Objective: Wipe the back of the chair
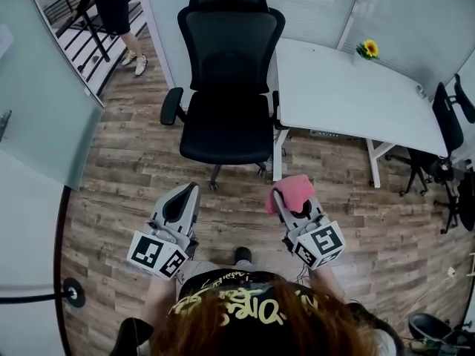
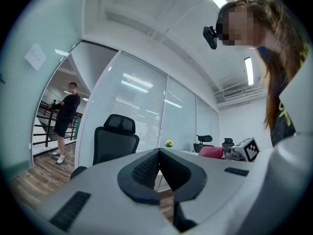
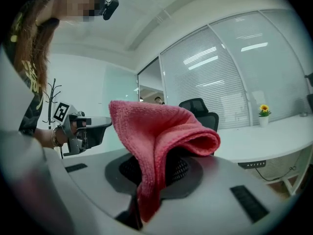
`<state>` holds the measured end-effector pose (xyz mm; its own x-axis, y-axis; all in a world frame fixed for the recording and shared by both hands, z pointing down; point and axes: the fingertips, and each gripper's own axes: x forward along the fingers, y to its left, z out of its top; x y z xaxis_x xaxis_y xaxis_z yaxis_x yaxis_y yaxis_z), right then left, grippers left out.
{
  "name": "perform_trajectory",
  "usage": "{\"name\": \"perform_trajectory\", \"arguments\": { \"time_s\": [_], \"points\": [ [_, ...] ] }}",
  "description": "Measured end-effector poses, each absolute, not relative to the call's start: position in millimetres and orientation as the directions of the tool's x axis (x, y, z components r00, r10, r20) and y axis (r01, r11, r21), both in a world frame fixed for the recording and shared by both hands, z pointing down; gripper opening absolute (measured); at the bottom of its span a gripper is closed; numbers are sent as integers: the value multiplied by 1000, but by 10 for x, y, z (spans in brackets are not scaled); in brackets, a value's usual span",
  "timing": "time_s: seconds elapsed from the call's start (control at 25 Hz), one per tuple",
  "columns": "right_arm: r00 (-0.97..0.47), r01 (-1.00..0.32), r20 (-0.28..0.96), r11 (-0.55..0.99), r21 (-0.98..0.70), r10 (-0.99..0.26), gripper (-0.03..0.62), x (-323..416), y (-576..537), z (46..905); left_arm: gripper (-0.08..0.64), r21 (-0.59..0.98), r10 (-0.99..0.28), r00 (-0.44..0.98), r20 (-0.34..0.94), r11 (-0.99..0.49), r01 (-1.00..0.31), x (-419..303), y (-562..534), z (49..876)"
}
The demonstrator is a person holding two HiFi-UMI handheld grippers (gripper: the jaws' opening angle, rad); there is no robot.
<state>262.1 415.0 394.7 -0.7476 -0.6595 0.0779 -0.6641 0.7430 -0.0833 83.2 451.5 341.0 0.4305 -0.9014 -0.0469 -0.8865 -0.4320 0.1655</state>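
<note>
A black mesh office chair (image 1: 228, 73) faces me, its backrest (image 1: 230, 47) and headrest toward the far wall. The same chair (image 2: 115, 142) shows ahead in the left gripper view, and its top (image 3: 200, 112) peeks behind the cloth in the right gripper view. My right gripper (image 1: 280, 199) is shut on a pink cloth (image 1: 291, 190), which drapes over its jaws (image 3: 159, 141). My left gripper (image 1: 191, 191) is shut with nothing in it (image 2: 159, 158). Both grippers hover low over the floor, well short of the chair's seat.
A white desk (image 1: 356, 95) stands right of the chair with a small yellow flower pot (image 1: 367, 49). More black chairs (image 1: 453, 117) stand at the far right. A glass partition (image 1: 44, 102) is at left, and a person (image 1: 115, 13) stands beyond it.
</note>
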Motion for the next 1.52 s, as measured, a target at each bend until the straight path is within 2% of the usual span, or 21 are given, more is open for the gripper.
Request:
{"name": "perform_trajectory", "arguments": {
  "time_s": [0.28,1.28,1.52],
  "points": [
    [-770,-638,96,761,-115,-631,64,2569,3942,4051,-8,182,-912,410,5,-402,-897,797,4368,3552],
    [-781,-625,75,775,-96,-620,64,2637,3756,3899,-8,154,-905,423,-44,-425,-892,899,4148,3324],
    [-790,-613,79,783,-104,-608,64,2508,3613,3945,-8,193,-920,391,3,-383,-903,720,4131,3531]
  ]
}}
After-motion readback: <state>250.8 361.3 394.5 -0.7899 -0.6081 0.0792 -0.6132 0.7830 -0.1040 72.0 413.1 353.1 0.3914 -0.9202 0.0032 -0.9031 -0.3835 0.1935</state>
